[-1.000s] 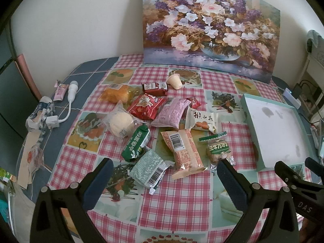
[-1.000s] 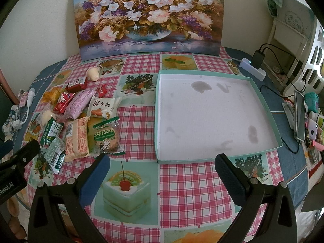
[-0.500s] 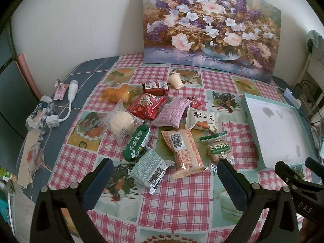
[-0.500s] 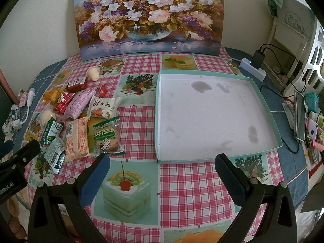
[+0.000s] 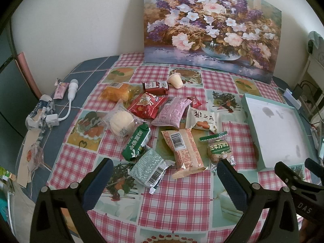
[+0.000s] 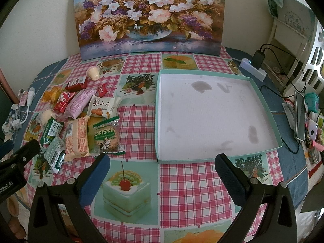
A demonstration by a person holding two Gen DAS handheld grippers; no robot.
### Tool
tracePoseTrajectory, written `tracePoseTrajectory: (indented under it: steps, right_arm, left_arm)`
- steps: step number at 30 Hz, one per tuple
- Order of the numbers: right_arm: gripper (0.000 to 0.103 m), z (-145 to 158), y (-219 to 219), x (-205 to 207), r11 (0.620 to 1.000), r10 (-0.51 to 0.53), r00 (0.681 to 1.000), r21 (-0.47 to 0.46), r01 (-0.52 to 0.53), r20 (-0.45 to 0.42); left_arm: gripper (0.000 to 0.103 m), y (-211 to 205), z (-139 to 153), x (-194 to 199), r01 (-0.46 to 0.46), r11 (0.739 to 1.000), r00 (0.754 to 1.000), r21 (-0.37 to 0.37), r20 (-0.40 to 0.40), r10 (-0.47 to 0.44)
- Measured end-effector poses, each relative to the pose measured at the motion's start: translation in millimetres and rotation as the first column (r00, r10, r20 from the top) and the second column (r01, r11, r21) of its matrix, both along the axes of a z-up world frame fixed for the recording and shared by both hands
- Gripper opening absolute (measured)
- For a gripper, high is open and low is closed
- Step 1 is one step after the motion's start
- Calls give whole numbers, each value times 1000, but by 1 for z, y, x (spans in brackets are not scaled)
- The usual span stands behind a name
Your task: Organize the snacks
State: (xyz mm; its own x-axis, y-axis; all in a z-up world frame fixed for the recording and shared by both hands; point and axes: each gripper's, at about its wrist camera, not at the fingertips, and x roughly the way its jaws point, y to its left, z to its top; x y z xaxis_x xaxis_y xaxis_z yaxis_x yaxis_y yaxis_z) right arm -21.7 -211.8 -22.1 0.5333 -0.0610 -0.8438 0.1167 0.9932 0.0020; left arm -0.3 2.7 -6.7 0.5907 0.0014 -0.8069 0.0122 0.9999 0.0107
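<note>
The left gripper [image 5: 162,180] gapes wide and empty, nearest the grey-green crinkled snack packet [image 5: 149,167], long axis running far-left. The right gripper [image 6: 162,173], equally wide and empty, faces the bare teal-rimmed shallow cardboard tray [image 6: 261,99] on the bench's right.

Wrapped snacks [image 5: 162,125] heaped left of empty tray [image 6: 214,117] (stained)

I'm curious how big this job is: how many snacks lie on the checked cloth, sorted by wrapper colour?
Red plastic wrappers: 3
Green plastic packets: 3
White or cream snacks: 3
Pink plastic packet: 1
Peach barcoded packet: 1
Orange plastic packet: 1
Total: 12
</note>
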Motion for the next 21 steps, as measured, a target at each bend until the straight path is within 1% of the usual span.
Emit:
tracePoseTrajectory:
  steps: [21]
  right_arm:
    - [103, -1, 1, 1, 1000, 2, 1000, -1, -2, -1]
  left_arm:
    - [103, 0, 2, -1, -2, 1000, 1000, -4, -2, 2]
